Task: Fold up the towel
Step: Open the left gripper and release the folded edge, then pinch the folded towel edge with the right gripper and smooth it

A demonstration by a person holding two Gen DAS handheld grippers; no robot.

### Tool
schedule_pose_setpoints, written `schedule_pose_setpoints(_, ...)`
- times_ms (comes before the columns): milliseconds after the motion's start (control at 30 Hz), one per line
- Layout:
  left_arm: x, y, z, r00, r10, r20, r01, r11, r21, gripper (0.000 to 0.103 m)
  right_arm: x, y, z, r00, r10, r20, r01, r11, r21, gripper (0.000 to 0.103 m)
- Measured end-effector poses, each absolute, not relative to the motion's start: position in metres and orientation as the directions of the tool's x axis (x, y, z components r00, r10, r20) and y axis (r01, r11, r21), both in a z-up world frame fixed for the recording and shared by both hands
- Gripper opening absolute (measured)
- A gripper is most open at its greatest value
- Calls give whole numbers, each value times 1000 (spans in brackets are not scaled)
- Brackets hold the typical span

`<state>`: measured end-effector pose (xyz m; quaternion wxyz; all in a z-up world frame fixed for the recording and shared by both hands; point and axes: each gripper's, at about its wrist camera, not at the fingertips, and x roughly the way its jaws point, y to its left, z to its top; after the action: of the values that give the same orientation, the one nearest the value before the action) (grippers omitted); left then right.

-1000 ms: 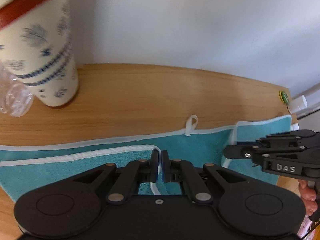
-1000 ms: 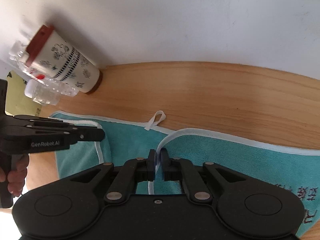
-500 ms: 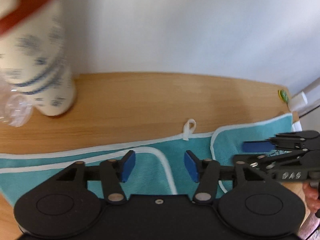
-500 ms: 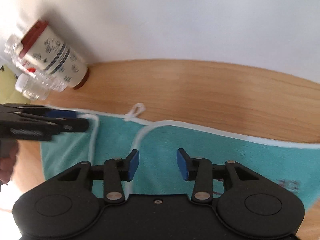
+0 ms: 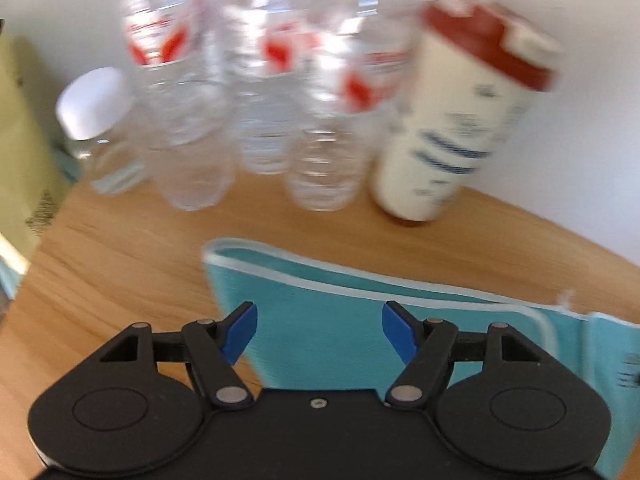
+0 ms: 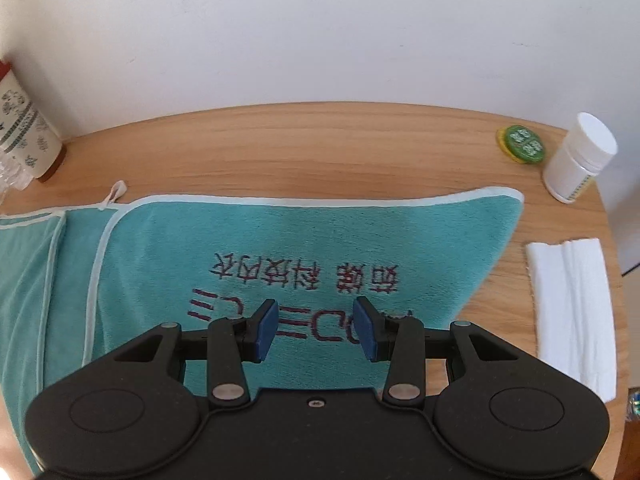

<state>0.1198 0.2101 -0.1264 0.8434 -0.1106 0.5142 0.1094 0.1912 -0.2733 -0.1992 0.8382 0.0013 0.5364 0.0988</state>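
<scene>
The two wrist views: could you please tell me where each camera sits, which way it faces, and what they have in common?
Left wrist: sits behind the open left tool, facing the towel's left end, blurred water bottles and a patterned cup by the wall; only the tool shows.
Right wrist: sits behind the open right tool, facing the towel's lettered right flap, a white pill bottle, a green lid and white folded paper; only the tool shows.
Shared: the teal towel, wooden table, patterned cup.

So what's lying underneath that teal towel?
The teal towel lies flat on the wooden table. At its left, a folded flap overlaps another towel layer. Whatever else might sit beneath is covered by cloth and cannot be seen.
</scene>
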Motion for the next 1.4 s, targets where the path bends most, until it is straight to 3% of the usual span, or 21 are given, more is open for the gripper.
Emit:
schedule_pose_setpoints(100,122,220,-131,445,88,-891,-326,943,-70,71,189,-220,-179,431,259,-864,-378,922,88,46)
schedule_pose_setpoints(267,117,221,-133,444,80,-893,-323,943,-76,70,206,-145,-178,372,418,-829,-542,823,172,46)
schedule_pose_setpoints(500,120,233,-139,433,81,-898,-324,943,-71,69,231,-84,-191,313,499,-808,-560,784,267,46)
schedule_pose_setpoints(600,128,242,-144,431,89,-898,-335,940,-68,62,240,-70,-204,285,501,-817,-525,795,304,46)
schedule_pose_setpoints(633,129,243,-146,429,85,-899,-338,938,-73,55,242,-67,-209,277,501,-820,-510,800,316,44)
schedule_pose_setpoints(667,132,246,-148,425,73,-902,-344,935,-86,45,244,-66,-212,264,515,-816,-501,796,340,35)
schedule_pose_setpoints(700,134,248,-150,424,64,-903,-346,933,-96,42,244,-67,-212,253,518,-817,-498,794,349,28)
schedule_pose_setpoints(733,135,249,-152,424,62,-904,-343,934,-97,39,245,-65,-214,237,516,-823,-490,795,358,11)
schedule_pose_setpoints(767,136,250,-153,423,59,-904,-339,936,-97,35,248,-62,-217,224,507,-832,-479,801,359,7)
schedule_pose_setpoints(867,139,253,-158,432,48,-901,-325,940,-106,26,251,-61,-220,211,500,-840,-459,809,366,4)
schedule_pose_setpoints(1033,144,254,-156,440,47,-897,-300,949,-97,21,251,-73,-214,256,531,-808,-401,819,411,3)
schedule_pose_setpoints(1133,145,253,-153,448,49,-893,-286,954,-91,21,244,-77,-203,308,545,-780,-398,818,414,3)
schedule_pose_setpoints(1200,147,254,-151,451,56,-891,-288,954,-86,26,241,-77,-198,341,551,-762,-400,818,413,3)
schedule_pose_setpoints(1267,149,254,-149,449,76,-891,-296,953,-68,48,238,-77,-191,381,550,-743,-404,822,402,3)
schedule_pose_setpoints(1400,149,256,-145,475,79,-876,-292,954,-72,48,237,-86,-185,414,538,-734,-388,834,392,3)
